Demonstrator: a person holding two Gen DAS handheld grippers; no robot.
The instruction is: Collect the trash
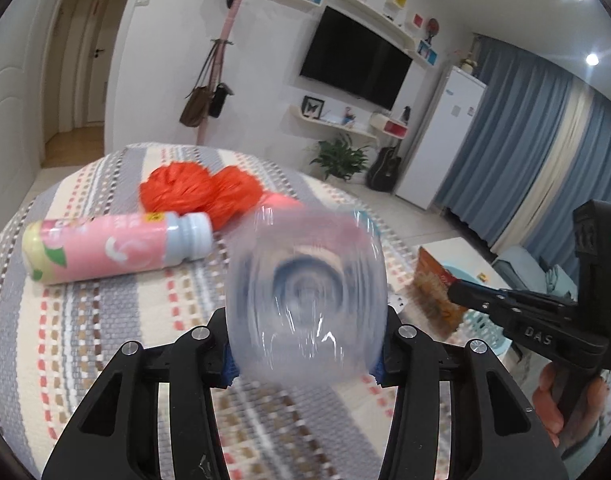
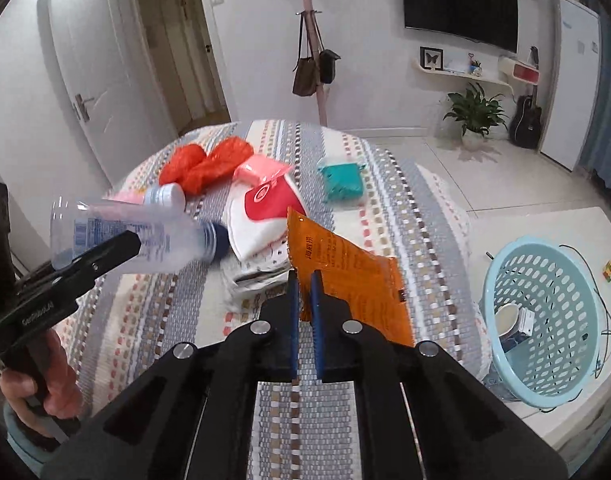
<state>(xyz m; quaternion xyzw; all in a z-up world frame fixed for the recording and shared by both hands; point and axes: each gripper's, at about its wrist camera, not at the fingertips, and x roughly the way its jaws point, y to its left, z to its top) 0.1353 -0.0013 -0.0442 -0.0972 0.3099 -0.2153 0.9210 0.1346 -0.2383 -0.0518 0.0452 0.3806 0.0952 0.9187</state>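
My left gripper (image 1: 305, 360) is shut on a clear plastic bottle (image 1: 305, 300), held above the bed, base toward the camera; the bottle also shows in the right wrist view (image 2: 137, 236) with its dark blue cap. My right gripper (image 2: 304, 280) is shut on an orange snack wrapper (image 2: 345, 276), lifted above the bed; the wrapper also shows in the left wrist view (image 1: 433, 292). A pink bottle (image 1: 113, 248), a red plastic bag (image 1: 197, 192), a red-and-white packet (image 2: 265, 212), a pink packet (image 2: 261, 170) and a teal item (image 2: 341, 182) lie on the bed.
The striped bedspread (image 2: 405, 216) covers the bed. A light blue laundry basket (image 2: 545, 320) with some trash inside stands on the floor to the right. A small cube (image 2: 609, 270) lies beyond it. A coat stand (image 2: 313, 40), a plant (image 2: 473, 112) and a guitar (image 2: 525, 120) stand by the far wall.
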